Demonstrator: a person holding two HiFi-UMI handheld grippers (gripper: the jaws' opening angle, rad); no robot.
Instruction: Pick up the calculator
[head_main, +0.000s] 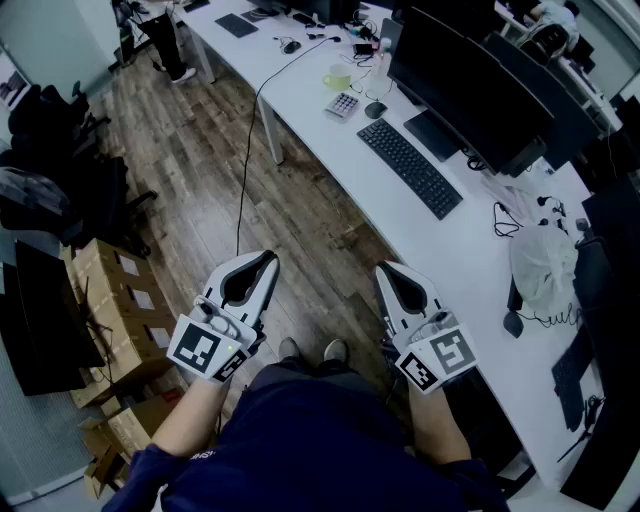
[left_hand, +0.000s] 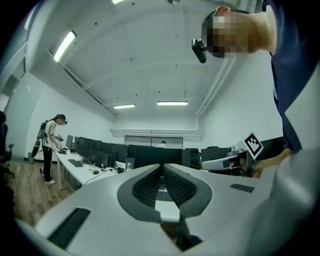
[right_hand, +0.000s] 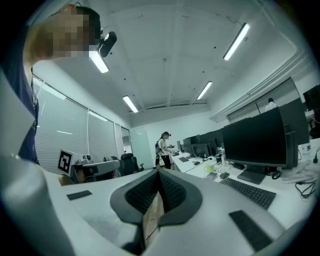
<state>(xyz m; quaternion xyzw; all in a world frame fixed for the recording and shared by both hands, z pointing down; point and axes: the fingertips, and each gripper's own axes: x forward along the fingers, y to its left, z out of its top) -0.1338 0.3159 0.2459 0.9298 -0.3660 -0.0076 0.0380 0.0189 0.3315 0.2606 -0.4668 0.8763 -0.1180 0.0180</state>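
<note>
A small grey calculator lies on the long white desk, far ahead, left of a black mouse and beyond the black keyboard. In the right gripper view the calculator shows as a small patch on the desk. Both grippers are held level over the wooden floor, well short of it. My left gripper is shut with nothing between its jaws, as the left gripper view shows. My right gripper is shut and empty too, its jaws meeting in the right gripper view.
A black monitor stands behind the keyboard. A pale green cup sits near the calculator, and a white plastic bag with cables lies at the desk's right. Cardboard boxes are stacked at the left. Another person stands at the far desk.
</note>
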